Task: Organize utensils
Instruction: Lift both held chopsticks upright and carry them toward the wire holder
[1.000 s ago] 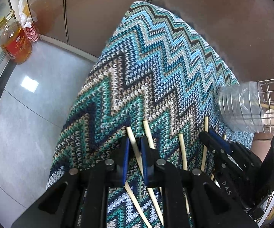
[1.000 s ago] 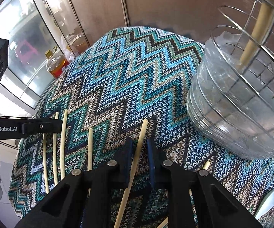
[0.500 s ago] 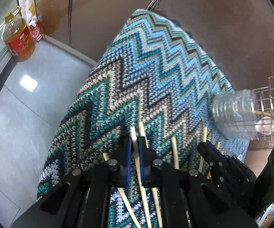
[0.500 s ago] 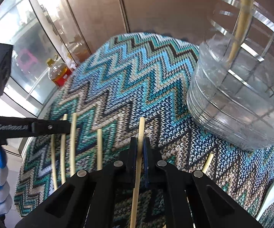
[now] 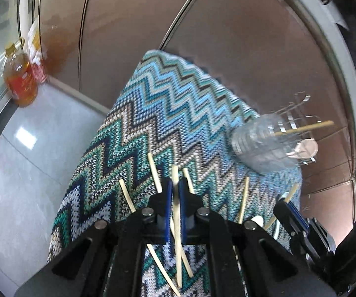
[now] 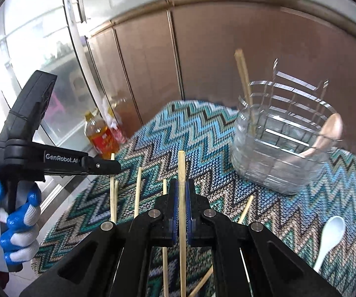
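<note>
Now the zigzag cloth point(image 6: 227, 198) is lying under a wire caddy point(image 6: 284, 148). Left of that caddy, the right gripper point(image 6: 181, 193) is pinching a chopstick point(image 6: 181, 173) lengthwise, tip pointing away; the left gripper point(image 5: 175, 193) is pinching another chopstick point(image 5: 175, 180) likewise.

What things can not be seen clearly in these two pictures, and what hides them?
- Lower end of the chopstick in the right gripper: right wrist view, hidden behind the gripper body and cut by the bottom edge.
- Utensil rack: left wrist view, motion blur; its contents are unclear.
- Label of the oil bottle: too small and blurred in both views.
- Chopstick in the left gripper: whether its lower end touches the cloth cannot be told.
</note>
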Tool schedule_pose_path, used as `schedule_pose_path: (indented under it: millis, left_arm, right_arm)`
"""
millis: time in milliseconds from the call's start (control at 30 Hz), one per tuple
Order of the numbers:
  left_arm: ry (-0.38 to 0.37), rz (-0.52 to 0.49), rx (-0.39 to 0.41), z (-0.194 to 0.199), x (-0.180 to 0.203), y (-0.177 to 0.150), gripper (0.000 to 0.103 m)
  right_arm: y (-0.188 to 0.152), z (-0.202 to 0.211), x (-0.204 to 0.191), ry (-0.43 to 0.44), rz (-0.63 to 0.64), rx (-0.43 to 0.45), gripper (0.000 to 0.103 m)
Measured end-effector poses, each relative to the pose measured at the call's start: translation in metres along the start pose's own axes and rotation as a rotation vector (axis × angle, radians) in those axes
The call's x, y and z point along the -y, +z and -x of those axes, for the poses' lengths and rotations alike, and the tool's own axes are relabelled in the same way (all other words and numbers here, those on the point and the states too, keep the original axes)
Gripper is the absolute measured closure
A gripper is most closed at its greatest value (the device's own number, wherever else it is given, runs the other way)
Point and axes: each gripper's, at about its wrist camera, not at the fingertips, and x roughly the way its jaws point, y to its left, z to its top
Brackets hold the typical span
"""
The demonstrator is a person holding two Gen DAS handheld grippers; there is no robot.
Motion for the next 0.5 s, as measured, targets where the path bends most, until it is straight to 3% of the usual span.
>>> schedule_pose_path:
  millis: [500]
  left_arm:
    - [-0.042,-0.068,0.133,0.069,0.012,-0.042,0.098]
  right_arm:
    - [-0.024,0.102,-0.020,-0.015,0.013,0.180,0.098]
